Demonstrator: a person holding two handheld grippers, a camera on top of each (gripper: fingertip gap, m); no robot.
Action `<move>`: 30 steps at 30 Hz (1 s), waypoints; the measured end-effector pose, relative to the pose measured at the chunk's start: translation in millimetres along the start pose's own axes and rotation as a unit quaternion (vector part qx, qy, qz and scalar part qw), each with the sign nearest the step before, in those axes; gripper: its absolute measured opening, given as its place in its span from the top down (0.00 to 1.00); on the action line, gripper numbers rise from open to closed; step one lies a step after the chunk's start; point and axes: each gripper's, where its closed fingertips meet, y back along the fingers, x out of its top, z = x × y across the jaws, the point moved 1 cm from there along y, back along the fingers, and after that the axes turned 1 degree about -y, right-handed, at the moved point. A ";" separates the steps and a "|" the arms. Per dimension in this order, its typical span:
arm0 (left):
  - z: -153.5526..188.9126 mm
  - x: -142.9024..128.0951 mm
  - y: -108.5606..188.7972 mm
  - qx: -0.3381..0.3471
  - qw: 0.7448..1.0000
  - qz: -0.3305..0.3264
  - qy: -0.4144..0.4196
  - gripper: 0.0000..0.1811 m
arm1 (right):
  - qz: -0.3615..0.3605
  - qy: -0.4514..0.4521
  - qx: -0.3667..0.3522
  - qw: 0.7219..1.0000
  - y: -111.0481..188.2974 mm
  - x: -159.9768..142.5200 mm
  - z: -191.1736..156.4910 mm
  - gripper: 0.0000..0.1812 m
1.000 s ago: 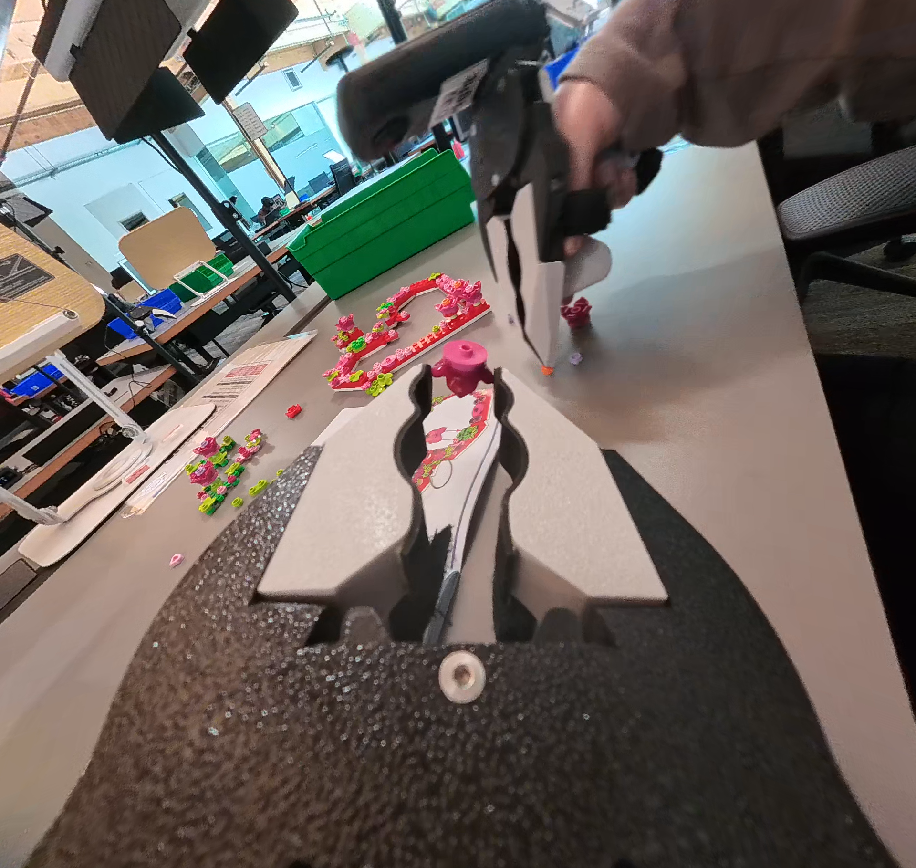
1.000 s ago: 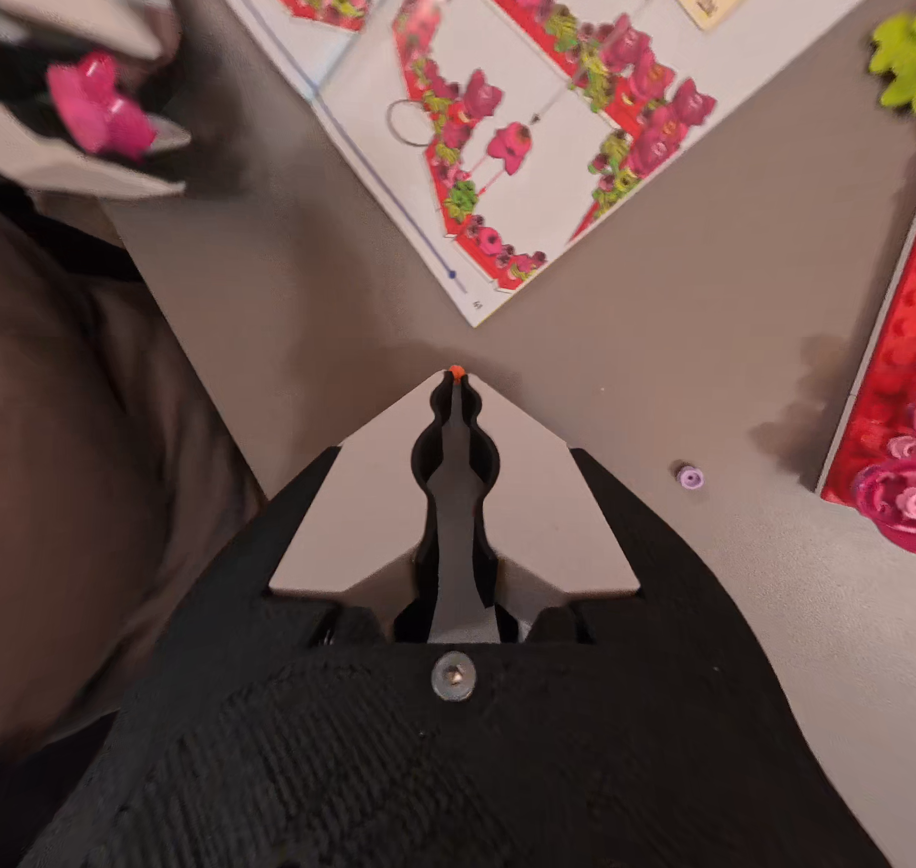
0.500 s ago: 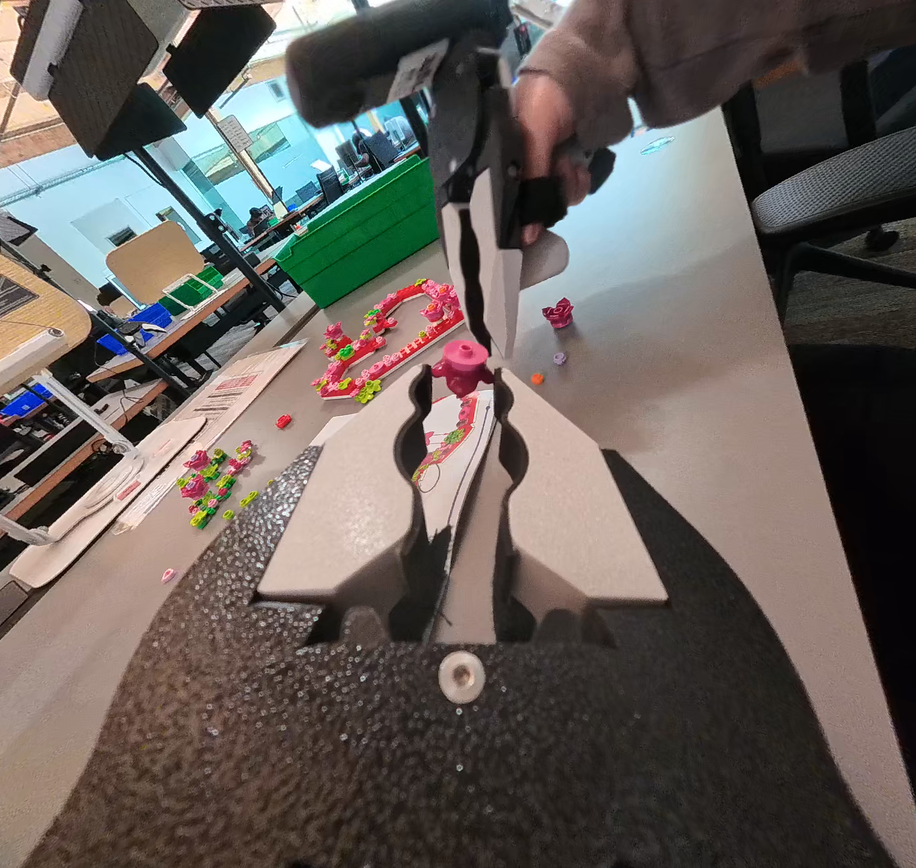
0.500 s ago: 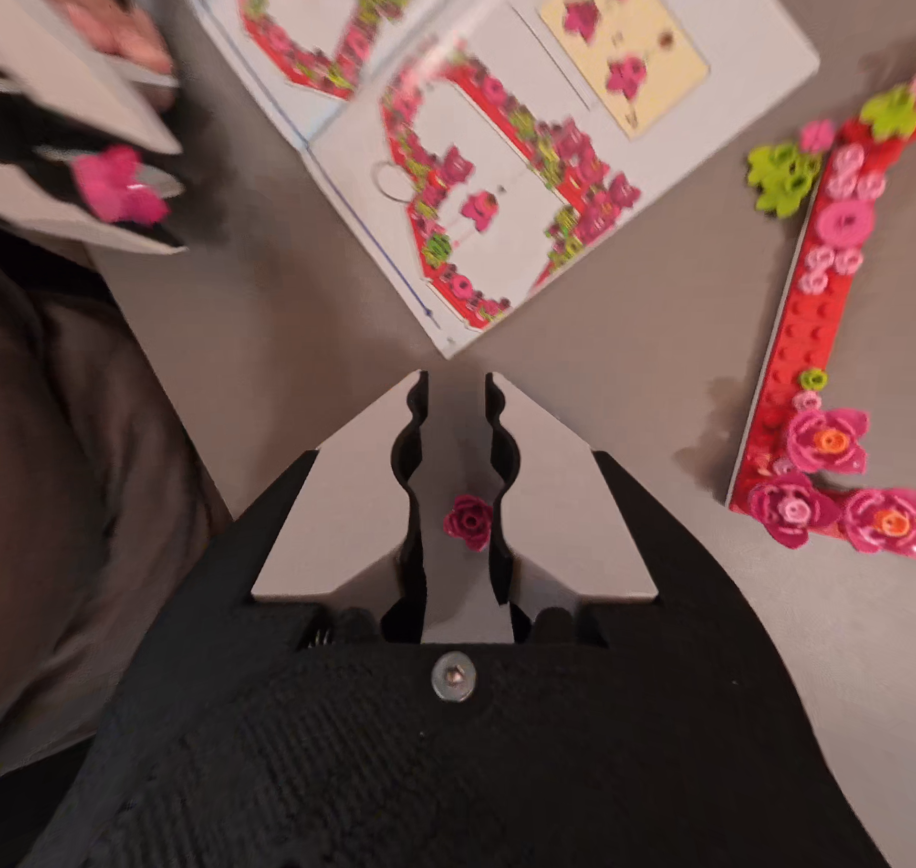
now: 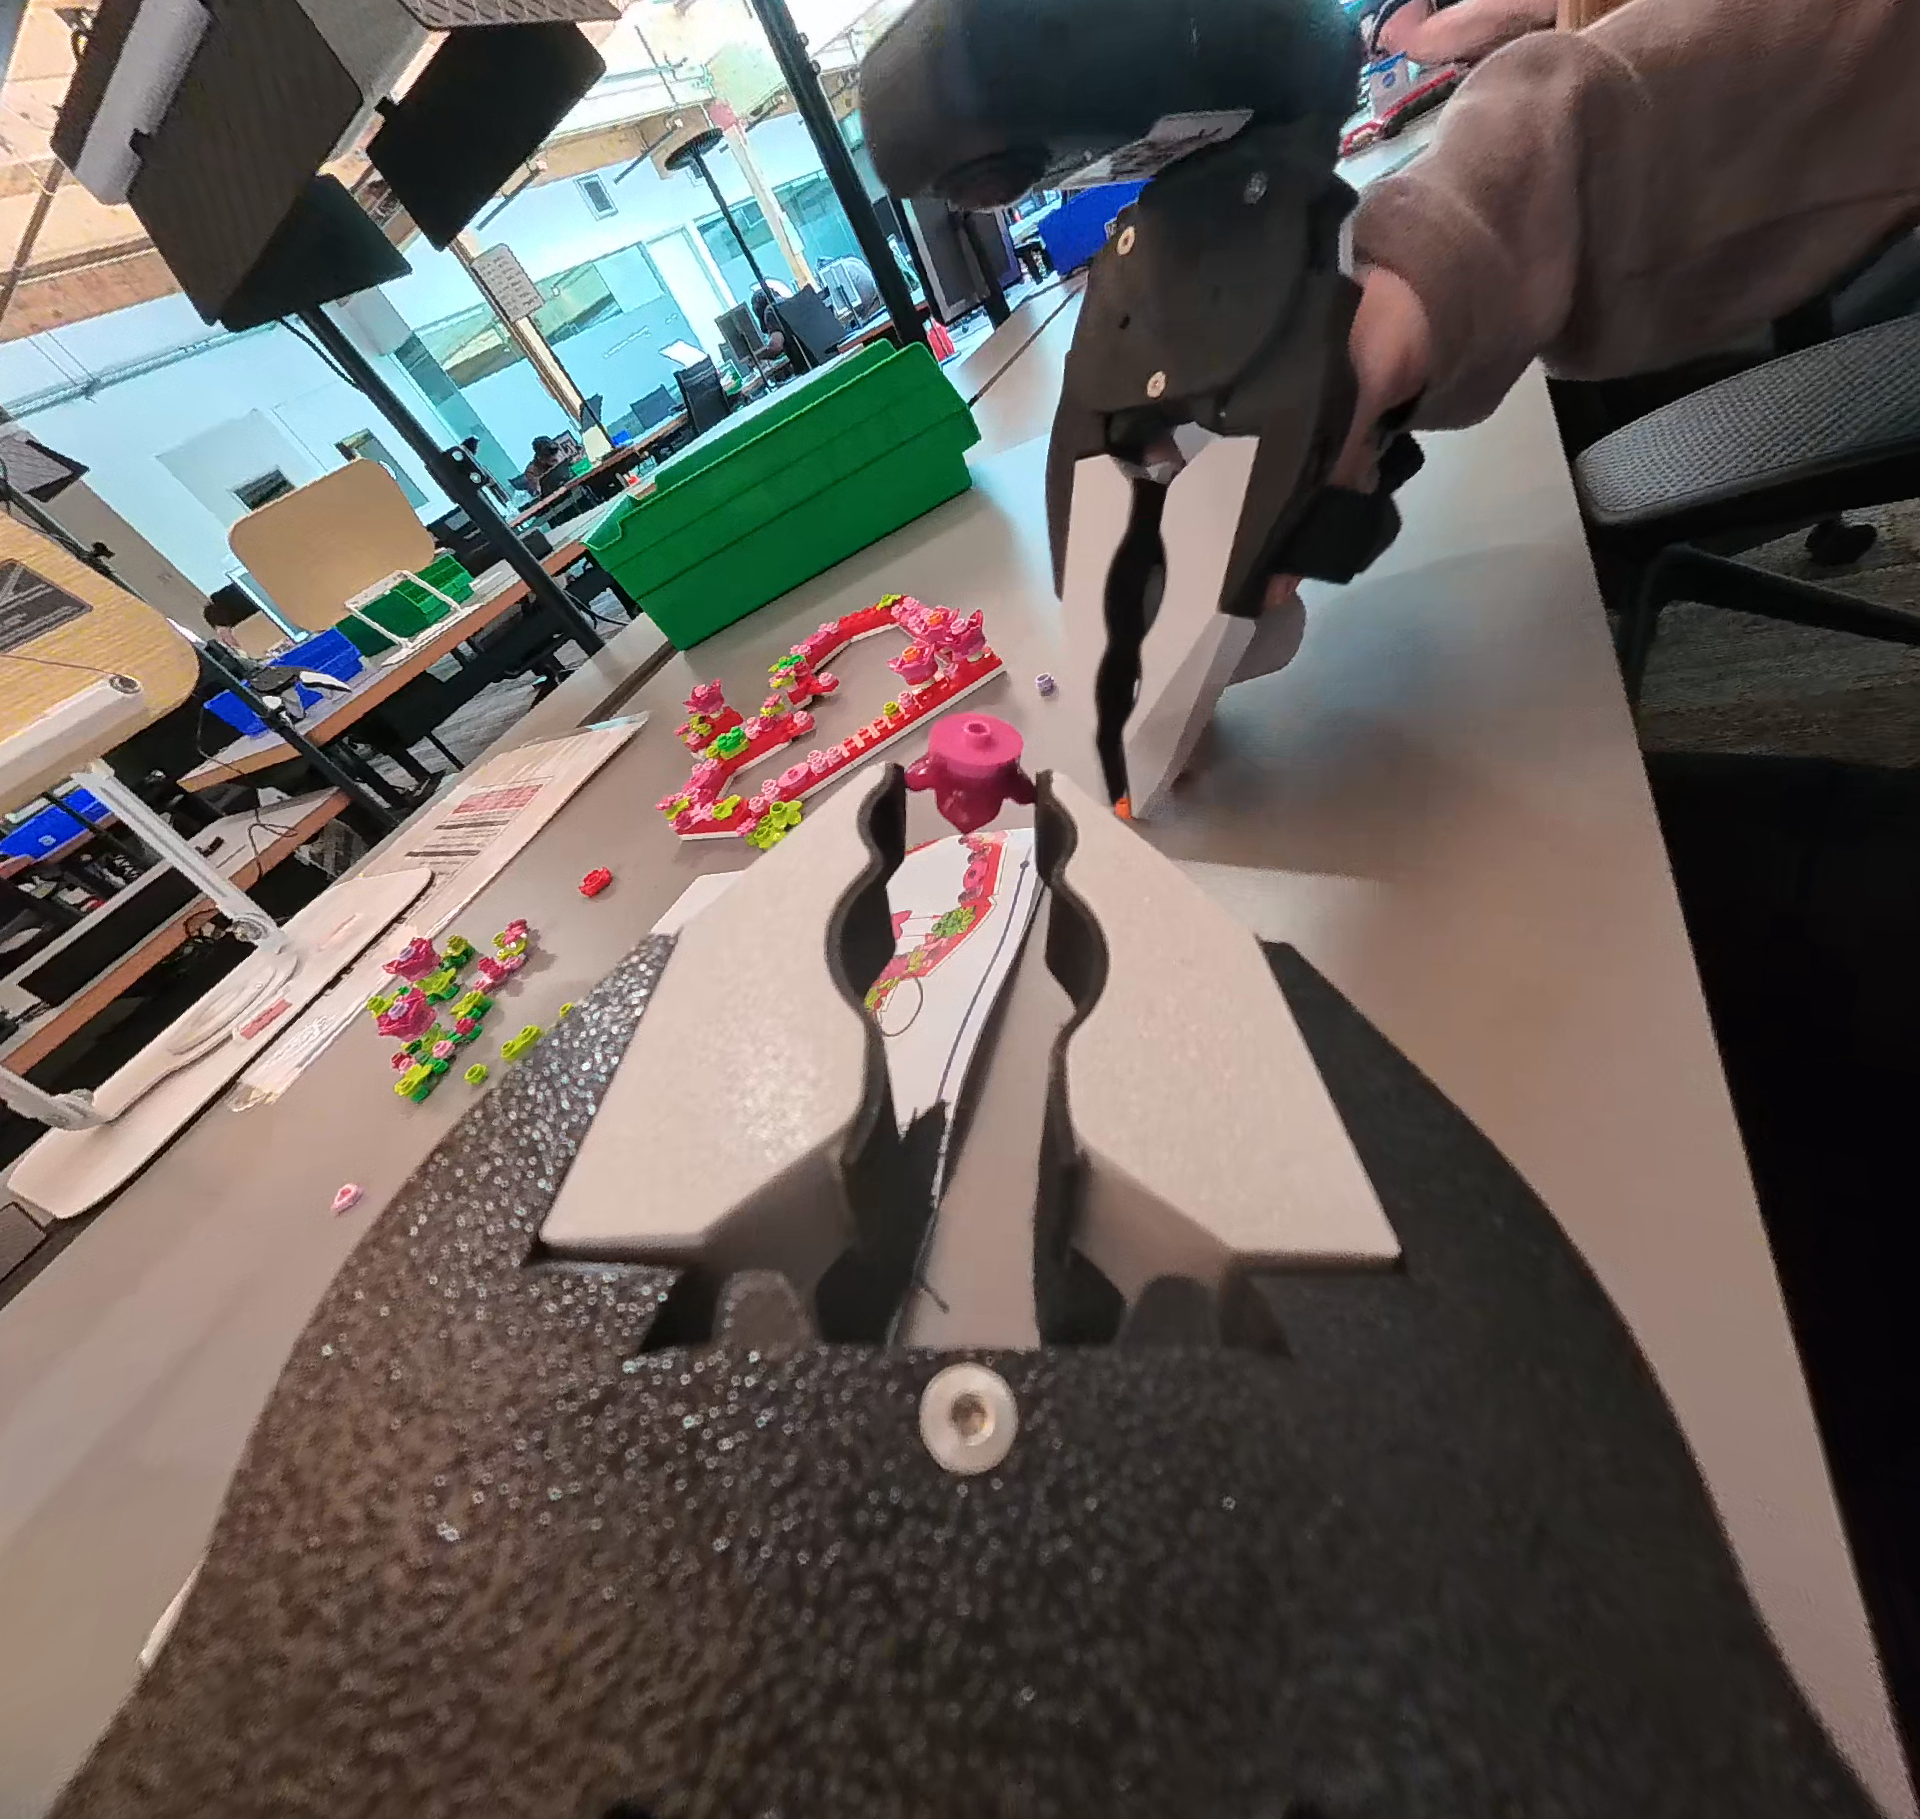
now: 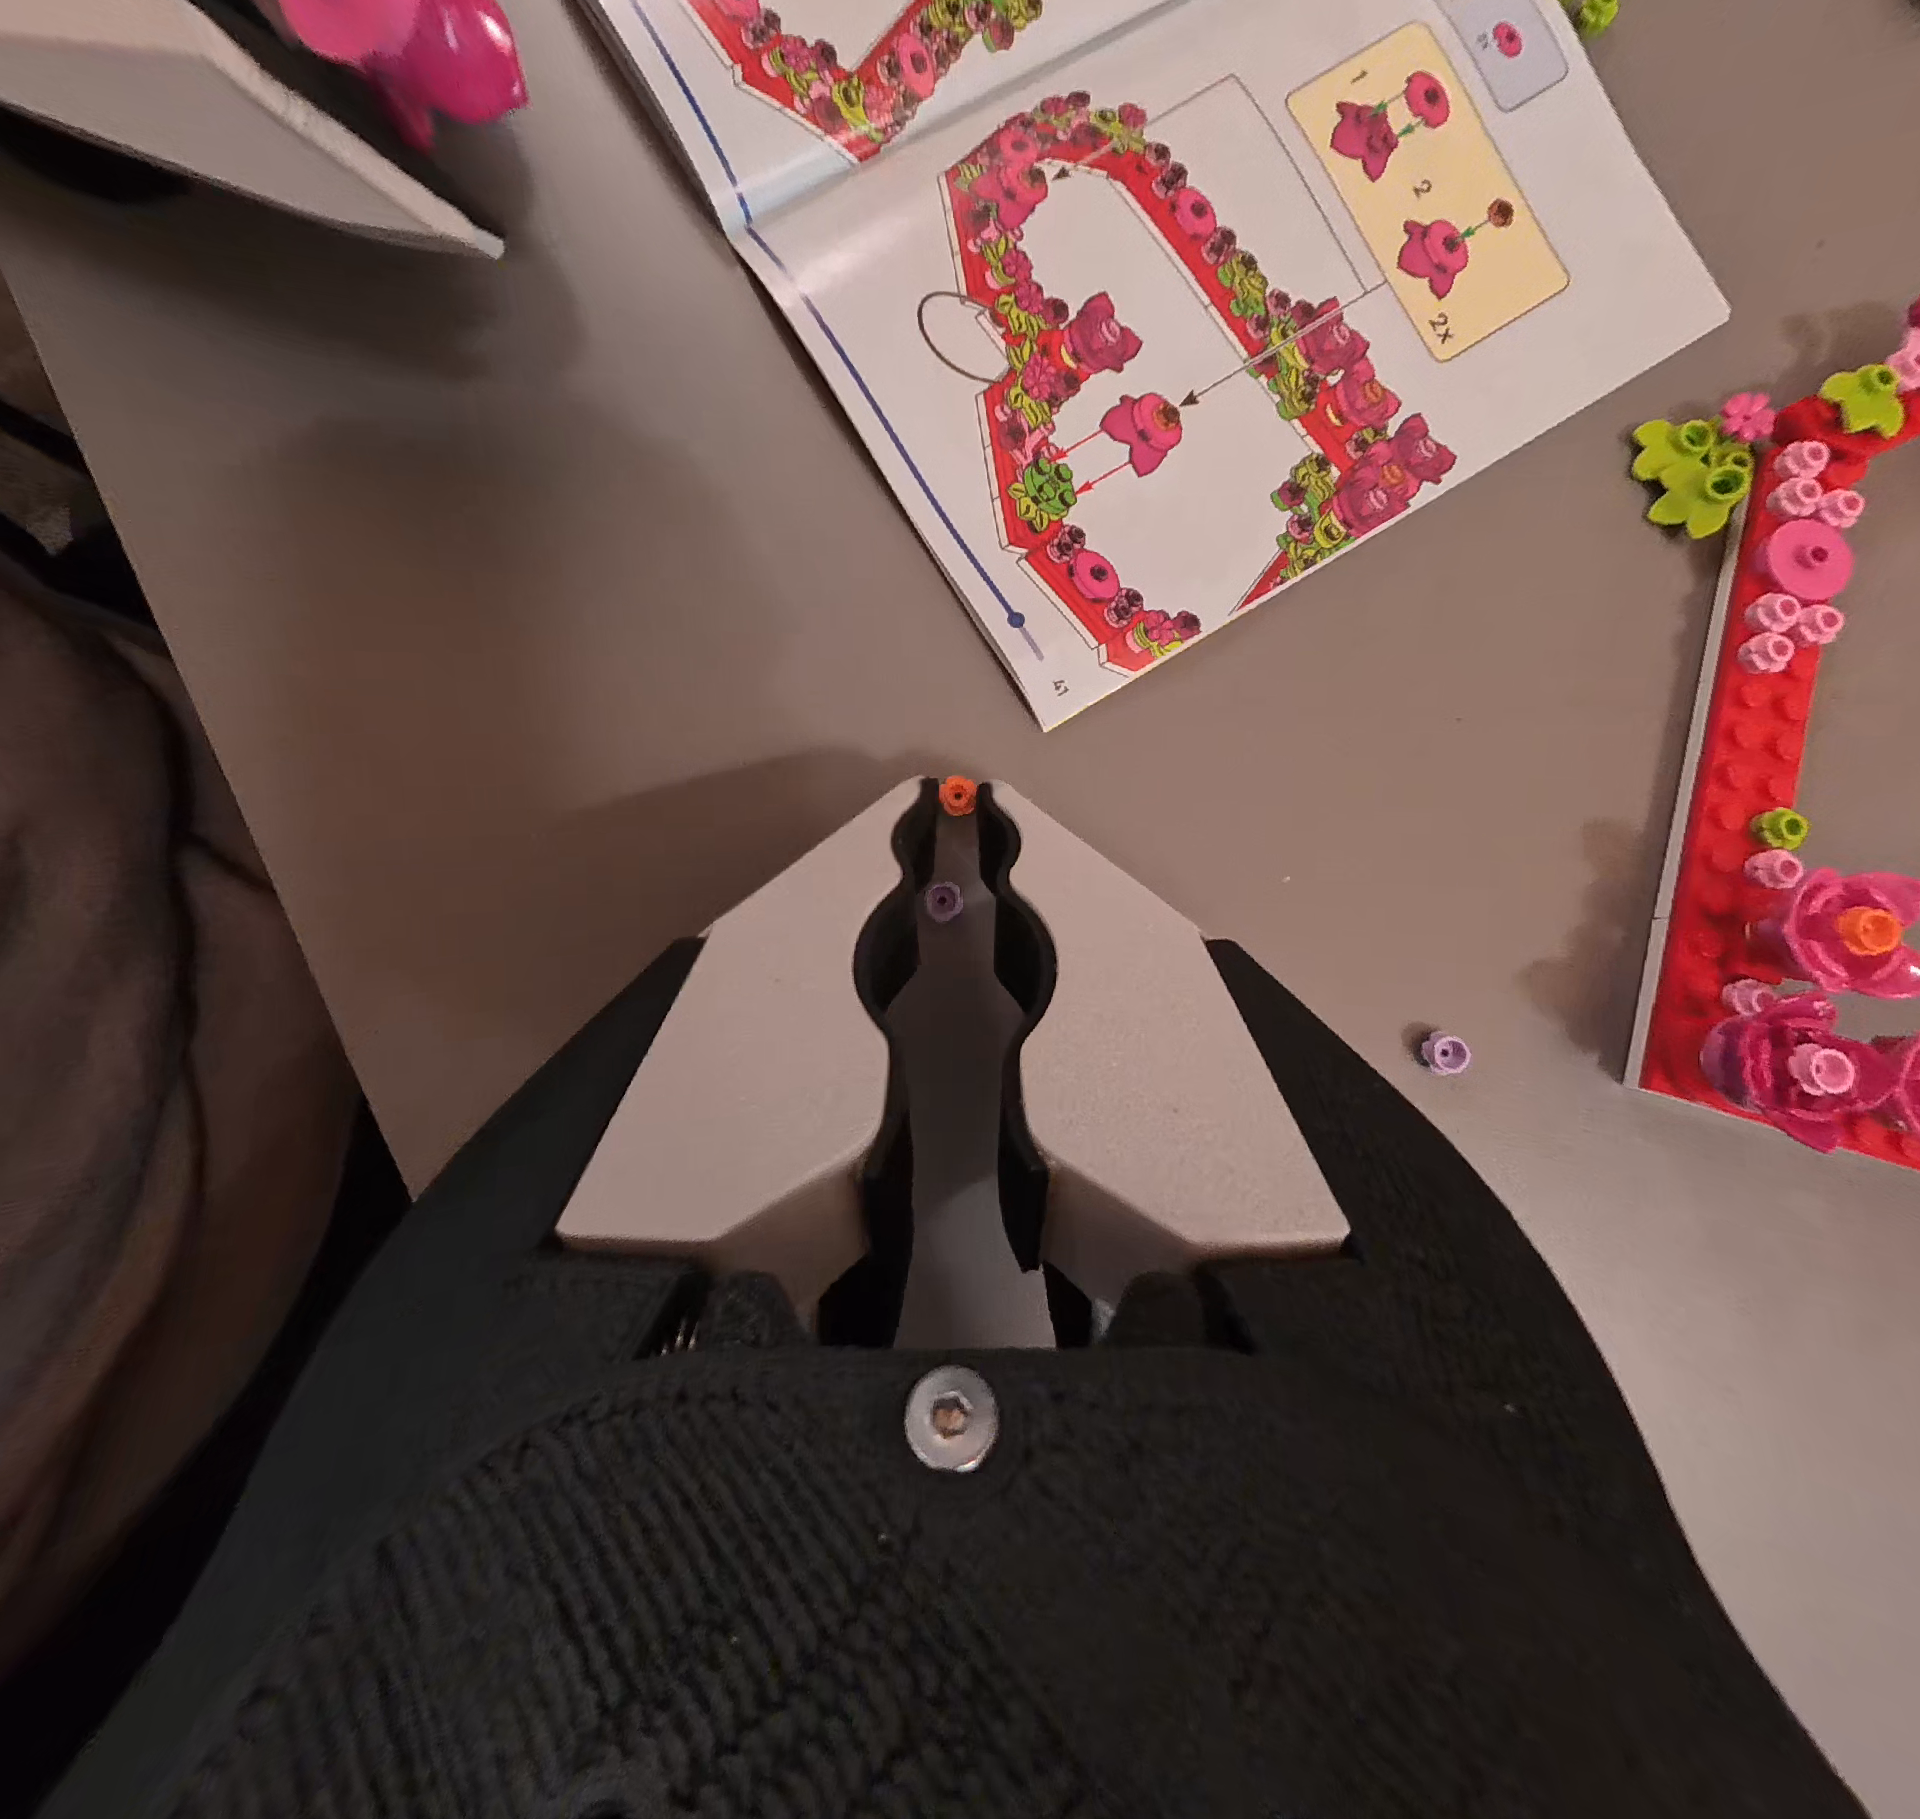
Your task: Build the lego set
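My left gripper (image 5: pixel 971 790) is shut on a magenta flower piece (image 5: pixel 971 759) and holds it above the table; it also shows at the top left of the right wrist view (image 6: pixel 400 19). My right gripper (image 6: pixel 957 801) is shut on a tiny orange stud (image 6: pixel 957 794), with its tips down at the grey table. In the left wrist view the right gripper (image 5: pixel 1127 805) stands just right of the flower. The red flower-covered lego frame (image 5: pixel 831 720) lies beyond, and its edge shows in the right wrist view (image 6: pixel 1766 730). The open instruction booklet (image 6: pixel 1195 315) lies between them.
One lilac stud (image 6: pixel 942 901) lies on the table between my right fingers, and another (image 6: pixel 1444 1052) lies near the frame. Loose pink and green pieces (image 5: pixel 447 1000) lie at the left. Green bins (image 5: pixel 790 512) stand at the back. The table edge and a chair (image 5: pixel 1766 460) are on the right.
Half a second ago the right gripper was open and lifted, with the orange stud lying on the table. Now it is down and closed on that stud. The left gripper still holds the flower.
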 end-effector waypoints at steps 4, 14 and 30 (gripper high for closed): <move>4.0 8.5 0.7 -0.017 0.999 0.007 0.042 0.88 | 0.037 0.042 -0.018 0.998 10.5 18.2 -1.8 0.97; 30.7 22.9 -1.3 -0.135 0.972 0.012 0.192 0.88 | 0.164 0.146 0.145 0.965 59.1 99.2 -74.2 0.97; 27.2 16.5 -1.9 -0.144 0.962 0.006 0.231 0.88 | 0.085 0.192 0.139 0.968 48.7 90.0 -71.4 0.97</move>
